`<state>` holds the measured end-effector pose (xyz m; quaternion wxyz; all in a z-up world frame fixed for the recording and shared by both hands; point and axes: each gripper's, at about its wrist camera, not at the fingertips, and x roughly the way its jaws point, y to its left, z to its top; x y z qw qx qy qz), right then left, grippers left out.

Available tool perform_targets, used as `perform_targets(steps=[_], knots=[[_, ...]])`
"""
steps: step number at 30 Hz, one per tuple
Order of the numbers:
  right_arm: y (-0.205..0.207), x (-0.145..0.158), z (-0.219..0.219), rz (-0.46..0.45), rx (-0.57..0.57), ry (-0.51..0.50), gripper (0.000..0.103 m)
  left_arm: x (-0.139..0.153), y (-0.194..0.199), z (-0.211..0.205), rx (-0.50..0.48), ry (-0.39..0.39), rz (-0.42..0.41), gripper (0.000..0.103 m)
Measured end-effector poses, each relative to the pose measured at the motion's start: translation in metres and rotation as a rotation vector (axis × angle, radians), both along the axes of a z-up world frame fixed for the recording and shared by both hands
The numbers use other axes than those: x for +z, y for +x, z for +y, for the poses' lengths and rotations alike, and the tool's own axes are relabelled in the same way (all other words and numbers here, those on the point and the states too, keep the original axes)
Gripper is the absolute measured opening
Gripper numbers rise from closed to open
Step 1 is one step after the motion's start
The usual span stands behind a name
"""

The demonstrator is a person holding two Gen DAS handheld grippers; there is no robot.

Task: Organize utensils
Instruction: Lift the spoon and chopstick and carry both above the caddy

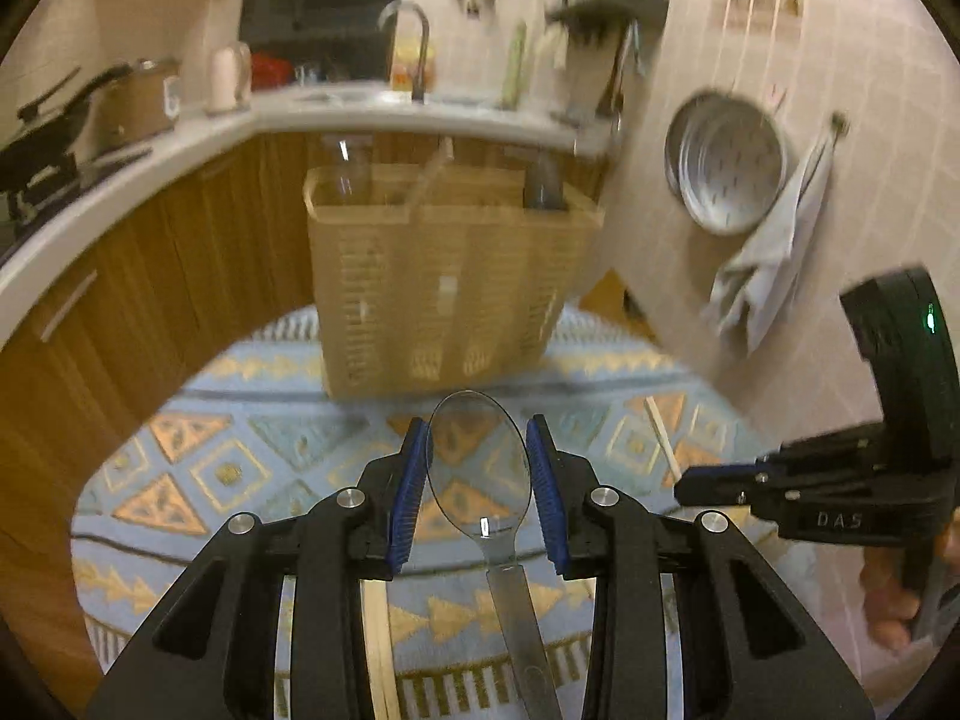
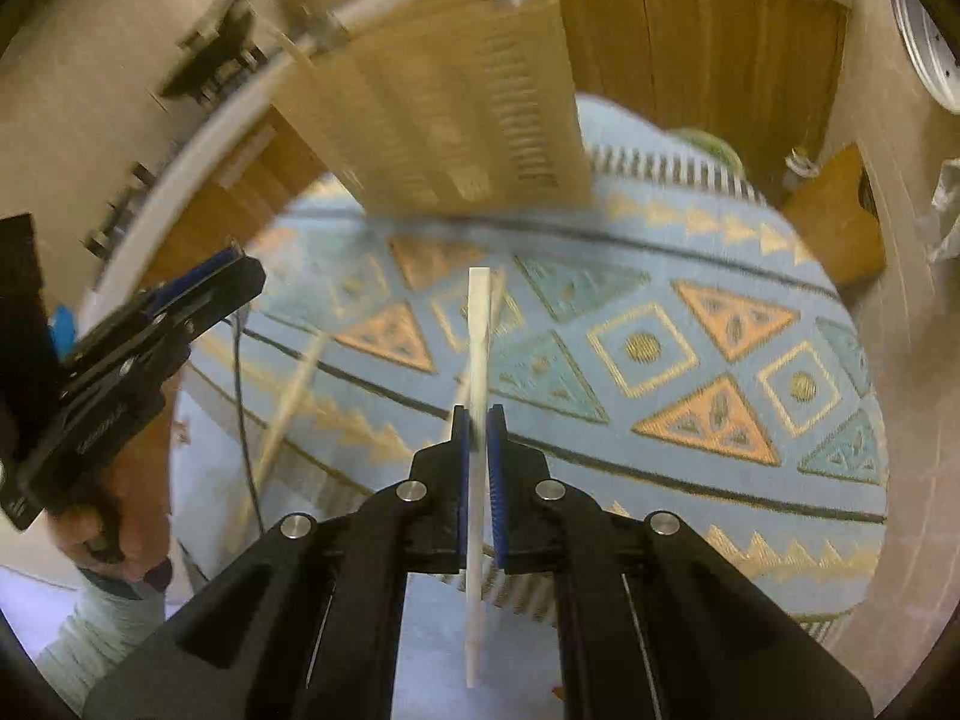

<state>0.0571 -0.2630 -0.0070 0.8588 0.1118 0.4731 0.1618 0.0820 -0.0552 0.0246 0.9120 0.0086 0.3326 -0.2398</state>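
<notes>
My left gripper [image 1: 479,432] is shut on a clear plastic spoon [image 1: 480,468], its bowl between the blue pads and pointing toward a tan slotted utensil basket [image 1: 444,282] on the rug ahead. My right gripper [image 2: 478,420] is shut on a white chopstick [image 2: 478,360], held above the rug. The basket [image 2: 456,96] stands beyond it. The right gripper shows at the right in the left wrist view [image 1: 708,486], and the left gripper at the left in the right wrist view [image 2: 234,270].
A blue patterned rug [image 1: 240,468] covers the floor. Two loose chopsticks [image 2: 294,384] lie on it. Wooden cabinets [image 1: 120,276] under a white counter curve behind the basket. A tiled wall with a hanging pan [image 1: 726,162] and towel stands at right.
</notes>
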Motion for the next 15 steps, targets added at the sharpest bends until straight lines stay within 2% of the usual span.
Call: perform_targets(steps=[6, 10, 15], knots=[[-0.003, 0.06, -0.014, -0.233, -0.022, 0.059, 0.004, 0.046, -0.002, 0.009, 0.085, -0.07, -0.187, 0.032], [0.007, 0.098, -0.016, -0.378, -0.06, 0.055, 0.004, 0.085, 0.003, 0.015, 0.154, -0.102, -0.337, 0.032], [0.023, 0.132, -0.015, -0.508, -0.11, 0.089, 0.004, 0.122, 0.016, 0.012, 0.222, -0.145, -0.473, 0.032]])
